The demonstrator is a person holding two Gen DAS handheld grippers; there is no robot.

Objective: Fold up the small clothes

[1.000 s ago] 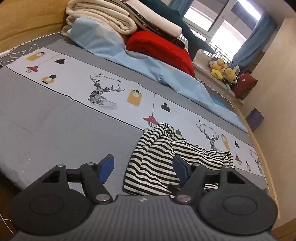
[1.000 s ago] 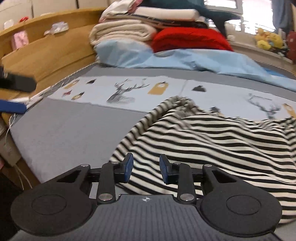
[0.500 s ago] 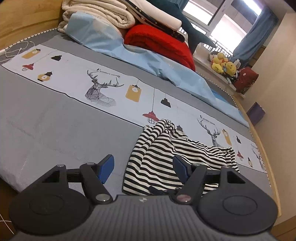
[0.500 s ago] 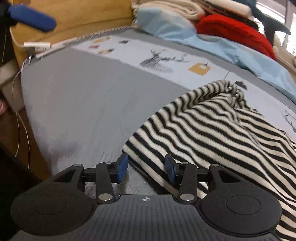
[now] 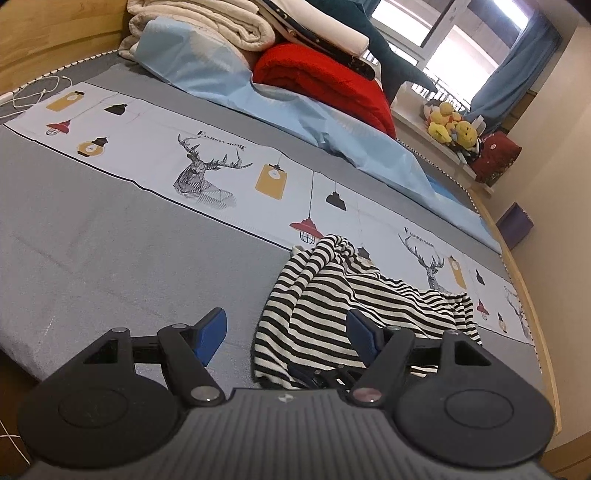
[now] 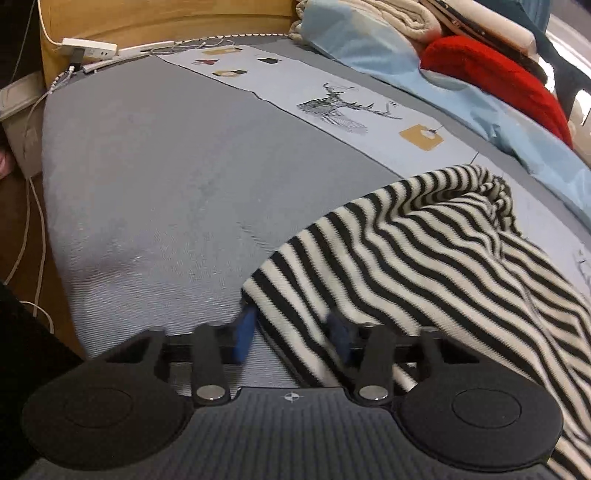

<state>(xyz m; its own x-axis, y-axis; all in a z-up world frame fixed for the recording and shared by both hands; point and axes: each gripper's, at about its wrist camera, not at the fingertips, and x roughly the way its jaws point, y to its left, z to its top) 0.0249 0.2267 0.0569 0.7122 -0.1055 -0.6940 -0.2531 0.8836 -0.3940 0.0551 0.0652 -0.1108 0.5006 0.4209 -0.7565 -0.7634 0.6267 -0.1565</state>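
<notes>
A black-and-white striped garment [image 5: 332,295] lies crumpled on the grey bed cover [image 5: 110,258], near the bed's front edge. My left gripper [image 5: 286,325] hovers just in front of it, open wide, its right finger over the striped cloth and nothing pinched. In the right wrist view the striped garment [image 6: 424,251] fills the right side. My right gripper [image 6: 291,328] is down at its near left corner. The hem lies between the blue fingers [image 6: 245,332] and the jaws are closing, with a gap still showing beside the cloth.
A printed band with deer and lamps [image 5: 207,177] crosses the bed. A light blue sheet [image 5: 295,110], red blanket [image 5: 325,81] and cream blankets [image 5: 207,26] are piled at the back. A power strip and cables [image 6: 88,50] sit by the wooden headboard. The bed's edge drops off at left.
My right gripper dropped to the bed and swung round to the garment's near left corner, its jaws widening and then narrowing around the hem. The left gripper stayed almost still.
</notes>
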